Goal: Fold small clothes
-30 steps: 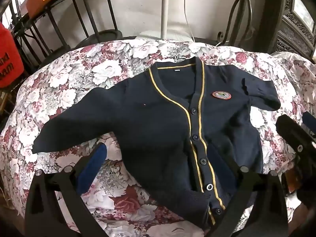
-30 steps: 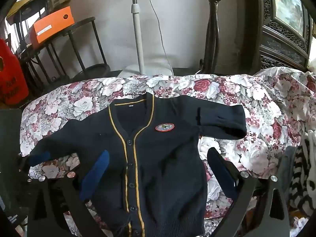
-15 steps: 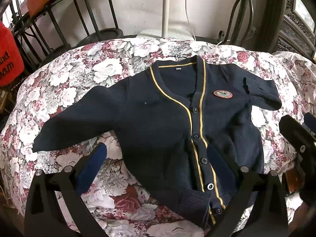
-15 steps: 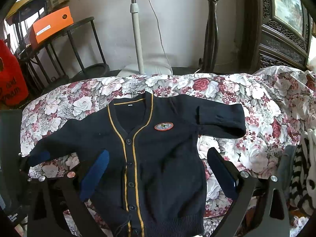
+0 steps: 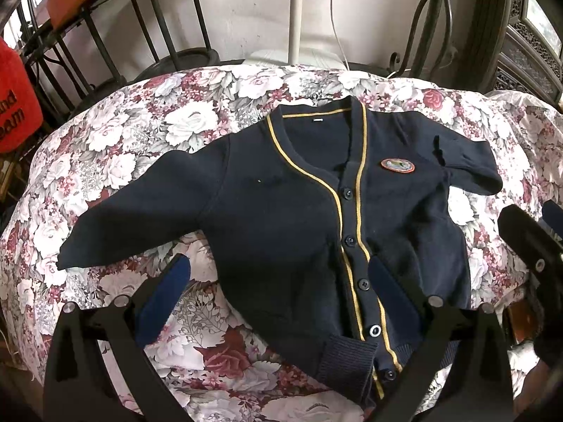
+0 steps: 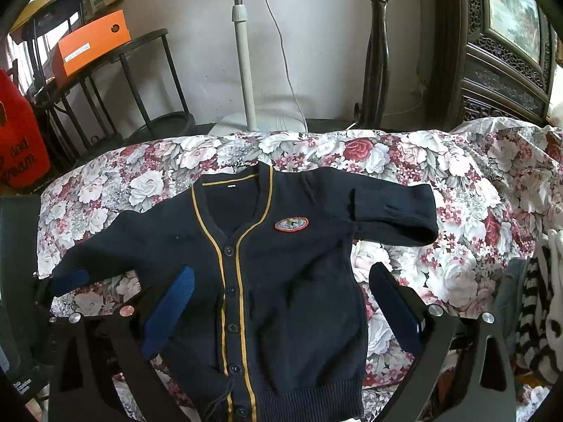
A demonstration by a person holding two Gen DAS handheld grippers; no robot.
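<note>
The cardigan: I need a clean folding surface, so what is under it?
The cardigan lies flat on a flowered cloth, which shows all around it. The part of the cloth beneath the cardigan is covered, so anything there cannot be seen.

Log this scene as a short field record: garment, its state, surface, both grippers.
garment: navy cardigan with yellow trim and a chest badge
state: spread flat, face up, buttoned, not yet folded
sleeves: one stretched out, the other bent back on itself
surface: floral cloth
left hand-held gripper: open, empty, over the hem
right hand-held gripper: open, empty, over the body
</note>
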